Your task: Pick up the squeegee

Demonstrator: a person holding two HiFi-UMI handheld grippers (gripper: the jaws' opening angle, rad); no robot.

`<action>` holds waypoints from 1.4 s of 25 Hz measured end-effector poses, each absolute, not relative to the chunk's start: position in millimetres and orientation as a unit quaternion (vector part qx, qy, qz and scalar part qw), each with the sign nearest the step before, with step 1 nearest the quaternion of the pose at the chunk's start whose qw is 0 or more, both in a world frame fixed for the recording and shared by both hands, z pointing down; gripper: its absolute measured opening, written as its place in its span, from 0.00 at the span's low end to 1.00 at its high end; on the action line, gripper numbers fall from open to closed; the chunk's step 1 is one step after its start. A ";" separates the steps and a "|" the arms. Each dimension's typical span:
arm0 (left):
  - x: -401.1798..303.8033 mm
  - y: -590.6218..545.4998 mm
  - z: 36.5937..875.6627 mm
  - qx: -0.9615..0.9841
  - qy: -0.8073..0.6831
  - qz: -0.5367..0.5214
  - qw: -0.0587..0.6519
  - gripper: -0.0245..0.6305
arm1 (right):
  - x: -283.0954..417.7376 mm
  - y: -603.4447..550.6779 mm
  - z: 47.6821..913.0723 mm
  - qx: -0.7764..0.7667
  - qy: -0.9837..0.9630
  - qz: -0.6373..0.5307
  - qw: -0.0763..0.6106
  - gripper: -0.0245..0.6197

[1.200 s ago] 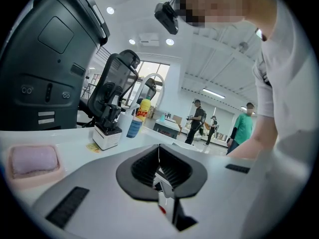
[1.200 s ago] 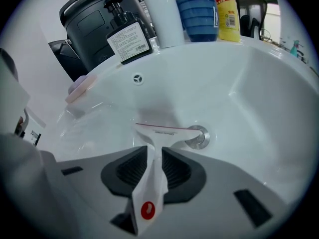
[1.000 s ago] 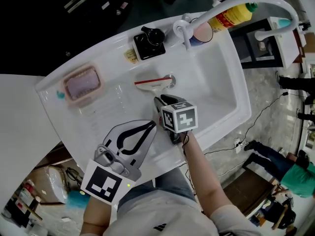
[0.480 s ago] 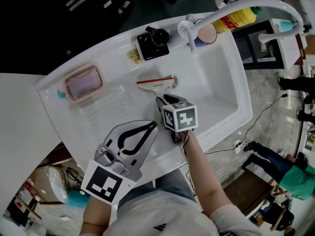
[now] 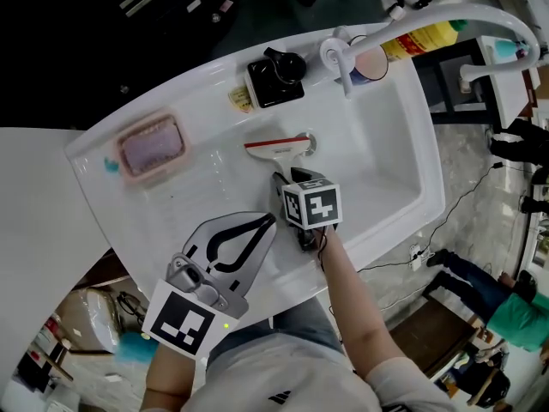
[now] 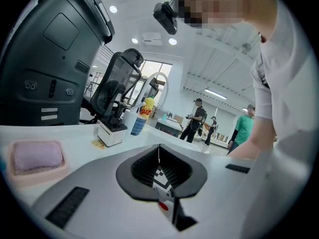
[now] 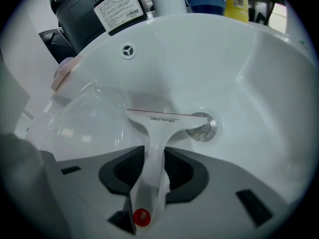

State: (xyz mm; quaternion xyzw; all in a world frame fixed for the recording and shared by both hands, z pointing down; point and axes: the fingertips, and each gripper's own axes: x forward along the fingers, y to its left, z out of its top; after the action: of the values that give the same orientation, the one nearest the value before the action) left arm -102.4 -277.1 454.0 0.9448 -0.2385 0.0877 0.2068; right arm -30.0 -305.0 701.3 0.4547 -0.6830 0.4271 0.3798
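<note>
The white squeegee (image 5: 279, 147) with a red-edged blade lies in the white sink (image 5: 403, 221), its blade next to the drain (image 5: 307, 142). My right gripper (image 5: 280, 179) points steeply down into the basin over the handle. In the right gripper view the squeegee (image 7: 158, 126) runs back between the two pads of the right gripper (image 7: 155, 154), whose jaws are opening around the handle. My left gripper (image 5: 268, 220) hovers over the sink's near rim, shut and empty. The left gripper (image 6: 159, 147) shows its tips meeting.
A pink sponge in its dish (image 5: 150, 148) sits on the drainboard at the left. A black device (image 5: 274, 75), the tall white faucet (image 5: 429, 15), a blue cup (image 5: 369, 61) and a yellow bottle (image 5: 425, 37) line the far rim. People stand in the background.
Neither gripper nor the squeegee has visibly moved; only the head view has shifted a little.
</note>
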 end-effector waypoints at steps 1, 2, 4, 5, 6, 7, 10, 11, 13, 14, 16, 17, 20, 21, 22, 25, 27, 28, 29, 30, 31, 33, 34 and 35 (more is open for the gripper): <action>-103.1 -277.3 454.3 0.944 -0.239 0.088 0.207 0.06 | -29.9 -305.2 701.7 0.457 -0.682 0.429 0.377 0.24; -103.7 -277.6 454.5 0.944 -0.240 0.087 0.208 0.06 | -29.5 -305.6 701.7 0.460 -0.679 0.433 0.373 0.24; -104.1 -277.9 454.8 0.943 -0.243 0.086 0.210 0.06 | -27.4 -306.9 701.3 0.469 -0.674 0.440 0.363 0.21; -104.0 -277.9 454.8 0.943 -0.244 0.086 0.211 0.06 | -26.4 -307.5 700.9 0.472 -0.673 0.441 0.359 0.19; -103.6 -278.0 454.8 0.943 -0.244 0.086 0.211 0.06 | -26.0 -308.0 700.3 0.473 -0.674 0.441 0.358 0.18; -103.4 -278.1 454.9 0.943 -0.243 0.086 0.209 0.06 | -26.5 -308.2 699.5 0.472 -0.675 0.440 0.358 0.18; -103.2 -277.9 454.7 0.944 -0.242 0.087 0.206 0.06 | -30.9 -308.5 695.9 0.469 -0.681 0.439 0.351 0.18; -103.1 -277.8 454.4 0.944 -0.242 0.087 0.206 0.06 | -32.1 -308.7 694.4 0.469 -0.683 0.440 0.346 0.18; -102.3 -278.0 453.5 0.944 -0.241 0.086 0.207 0.06 | -33.2 -309.5 691.6 0.470 -0.684 0.440 0.341 0.18; -101.8 -278.3 453.1 0.945 -0.241 0.086 0.206 0.06 | -33.3 -310.1 690.1 0.471 -0.686 0.439 0.340 0.18; -100.7 -278.2 452.2 0.945 -0.240 0.085 0.205 0.06 | -33.5 -311.3 686.6 0.471 -0.688 0.436 0.338 0.18; -100.1 -277.8 451.8 0.946 -0.239 0.086 0.203 0.06 | -33.6 -311.8 684.6 0.471 -0.690 0.434 0.337 0.18; -97.8 -276.8 449.8 0.947 -0.237 0.085 0.200 0.06 | -34.3 -313.3 676.7 0.472 -0.696 0.428 0.331 0.18; -97.0 -276.4 448.8 0.947 -0.237 0.083 0.201 0.06 | -34.8 -313.8 673.4 0.472 -0.698 0.426 0.329 0.18; -96.0 -276.0 447.7 0.947 -0.237 0.083 0.200 0.06 | -35.3 -314.2 669.7 0.473 -0.700 0.424 0.325 0.18; -92.4 -274.5 443.8 0.949 -0.235 0.080 0.194 0.06 | -37.0 -316.2 657.1 0.474 -0.709 0.418 0.314 0.18; -89.5 -273.2 440.8 0.950 -0.233 0.079 0.190 0.06 | -38.1 -317.7 647.3 0.476 -0.715 0.412 0.305 0.18; -88.2 -272.4 439.2 0.951 -0.232 0.079 0.189 0.06 | -38.5 -318.4 642.2 0.476 -0.718 0.409 0.300 0.18; -86.7 -271.5 437.4 0.952 -0.231 0.078 0.187 0.06 | -38.8 -319.1 637.0 0.477 -0.721 0.406 0.296 0.18; -85.1 -270.4 435.4 0.952 -0.230 0.077 0.185 0.06 | -38.7 -319.5 631.8 0.478 -0.723 0.404 0.291 0.18; -83.3 -269.3 433.4 0.953 -0.229 0.077 0.183 0.06 | -38.3 -319.8 626.7 0.479 -0.726 0.402 0.287 0.18; -79.6 -267.2 429.4 0.954 -0.226 0.075 0.180 0.06 | -36.8 -320.1 617.1 0.481 -0.730 0.397 0.279 0.18; -78.0 -266.3 427.8 0.955 -0.225 0.075 0.179 0.06 | -35.8 -320.1 612.8 0.483 -0.732 0.395 0.275 0.18; -76.5 -265.4 426.2 0.955 -0.225 0.075 0.177 0.06 | -34.8 -320.0 608.7 0.484 -0.733 0.393 0.271 0.18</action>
State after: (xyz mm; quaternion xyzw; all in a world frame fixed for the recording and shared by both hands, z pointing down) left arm -76.5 -265.4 426.2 0.9552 -0.2247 0.0746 0.1774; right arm -34.8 -320.0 608.7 0.4836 -0.7334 0.3933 0.2713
